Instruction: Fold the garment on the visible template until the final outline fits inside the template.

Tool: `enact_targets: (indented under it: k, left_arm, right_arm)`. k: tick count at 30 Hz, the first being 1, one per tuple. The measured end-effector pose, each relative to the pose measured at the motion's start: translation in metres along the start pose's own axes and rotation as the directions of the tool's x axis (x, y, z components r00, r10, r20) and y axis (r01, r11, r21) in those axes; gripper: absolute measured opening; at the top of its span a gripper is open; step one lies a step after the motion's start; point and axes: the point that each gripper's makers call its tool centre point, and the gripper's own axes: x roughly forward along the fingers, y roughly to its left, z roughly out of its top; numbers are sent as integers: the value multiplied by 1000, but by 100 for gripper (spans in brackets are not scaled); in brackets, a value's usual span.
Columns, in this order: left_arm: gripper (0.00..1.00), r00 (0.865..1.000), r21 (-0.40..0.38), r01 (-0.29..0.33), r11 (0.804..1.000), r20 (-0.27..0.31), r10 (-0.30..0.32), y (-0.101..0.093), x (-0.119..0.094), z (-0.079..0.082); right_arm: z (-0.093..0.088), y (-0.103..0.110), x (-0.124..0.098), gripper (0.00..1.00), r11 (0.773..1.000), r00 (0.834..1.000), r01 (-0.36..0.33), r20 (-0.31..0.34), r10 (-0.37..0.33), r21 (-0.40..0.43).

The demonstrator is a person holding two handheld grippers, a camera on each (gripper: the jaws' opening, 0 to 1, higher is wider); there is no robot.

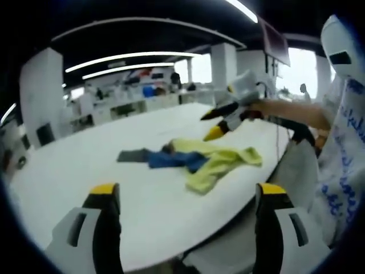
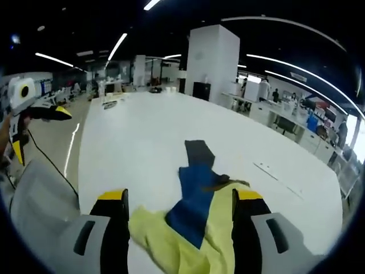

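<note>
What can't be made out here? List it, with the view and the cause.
- Garment: the right gripper view's lower edge and that gripper's jaws cut off its near end.
- Garment type: crumpled yellow, blue and dark cloth in the left gripper view; its shape is unreadable.
- Template: no outline can be made out on the white table in either view.
- Right gripper: small and blurred in the left gripper view.

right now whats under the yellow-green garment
A blue cloth pokes out from beneath the yellow-green garment, with a dark grey piece past it, all on the white table. Anything fully covered is hidden.
</note>
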Motion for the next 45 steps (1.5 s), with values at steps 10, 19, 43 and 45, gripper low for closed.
enact_targets:
  k: [10,19,43,45]
  left_arm:
    - [93,1000,-7,12,1000,-15,-12,3,3,-3]
    - [93,1000,-7,18,1000,-18,-18,5,5,-4]
    - [93,1000,-17,-9,1000,-17,9,12,1,-5]
    - [92,1000,-19,-12,1000,-16,11,13,1,-5]
  right_arm:
    - [-7,0,20,66,999,999,-21,-29,22,39]
    - [-22,-5,43,62,998,996,-24,-80,29,65]
    - [-29,-24,92,52,990,997,-11,-78,22,138]
    - [-29,-26,94,52,991,997,-1,-79,12,134]
